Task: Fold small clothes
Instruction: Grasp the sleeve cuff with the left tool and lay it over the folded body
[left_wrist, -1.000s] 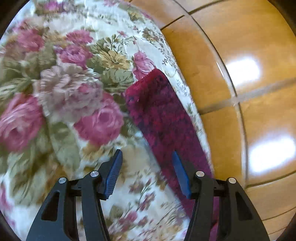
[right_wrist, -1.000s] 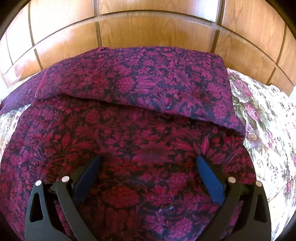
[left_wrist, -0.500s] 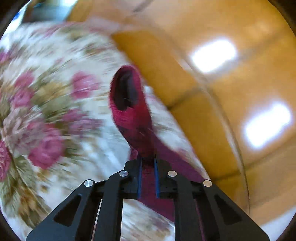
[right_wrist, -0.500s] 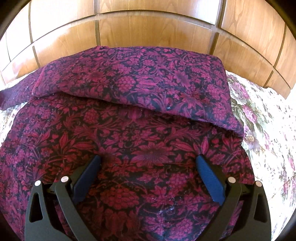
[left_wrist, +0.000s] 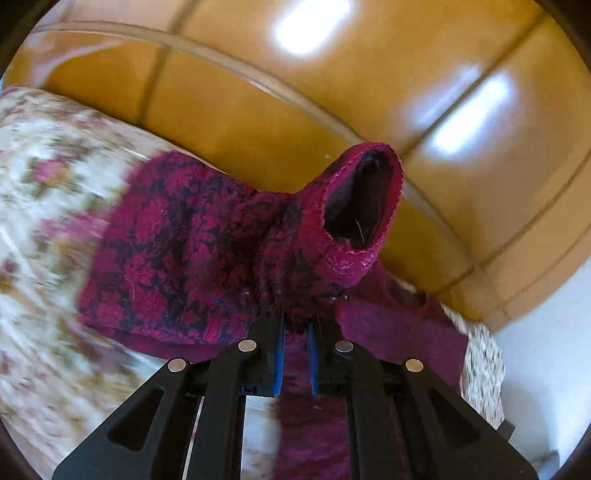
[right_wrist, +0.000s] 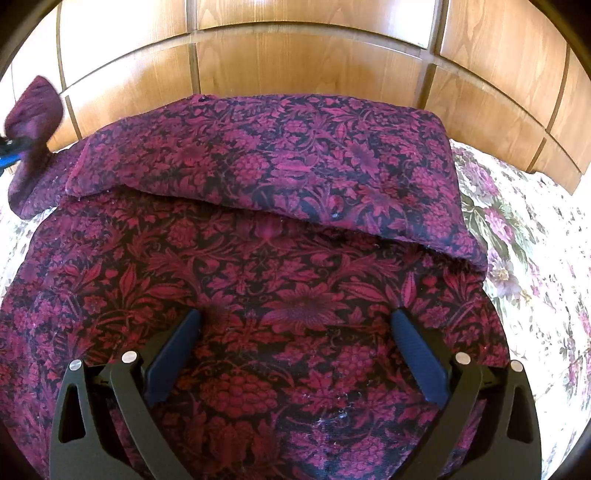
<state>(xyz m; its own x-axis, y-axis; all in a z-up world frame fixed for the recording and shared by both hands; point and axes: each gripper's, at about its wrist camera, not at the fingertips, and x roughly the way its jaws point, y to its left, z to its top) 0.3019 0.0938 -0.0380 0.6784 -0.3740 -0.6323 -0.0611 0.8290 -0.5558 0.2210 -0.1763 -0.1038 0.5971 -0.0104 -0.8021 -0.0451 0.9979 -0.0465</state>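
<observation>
Lying flat on the floral bedspread, below the wooden headboard: a crimson floral garment, one band already folded over along the headboard side. Running out from the garment's left edge: a sleeve, cuff open and lifted clear of the bed. Clamping that sleeve just behind the cuff: left tongs. Hovering spread apart over the garment's middle, gripping nothing: right tongs. Judging the sleeve's inward fold across the garment to be next.
</observation>
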